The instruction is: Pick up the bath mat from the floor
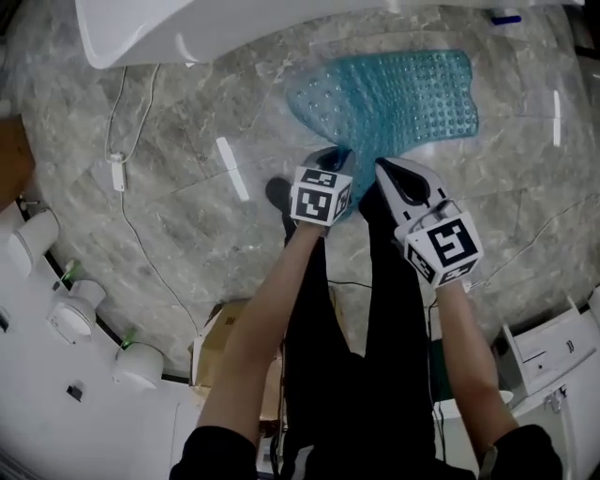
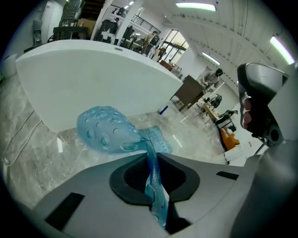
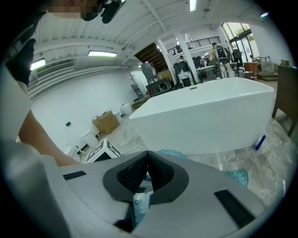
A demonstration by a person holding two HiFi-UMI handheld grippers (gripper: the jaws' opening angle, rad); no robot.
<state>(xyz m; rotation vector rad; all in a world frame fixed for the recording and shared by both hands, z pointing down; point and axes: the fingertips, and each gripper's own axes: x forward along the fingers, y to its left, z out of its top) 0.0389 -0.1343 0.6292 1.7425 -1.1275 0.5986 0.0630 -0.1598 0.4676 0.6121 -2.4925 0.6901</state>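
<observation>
The blue bath mat is bumpy all over, and both grippers hold it by its near edge. The left gripper has its jaws squeezed nearly together, with a thin fold of the mat pinched between them. The right gripper is just beside it, and its jaws are also tight on a bit of the mat.

From the two grippers the mat runs away from the person, toward the white bathtub. Its long way points at the tub. The near end is up off the grey stone floor. The far end is wide and looks low, maybe touching the floor, but I cannot tell for sure. Both hands are at the same end, so neither is nearer to the far end. To get the whole mat clear, I think both must go higher together.

The inside of the tub does not show. A cardboard box stands by the person's legs, and what is in it is hidden.
</observation>
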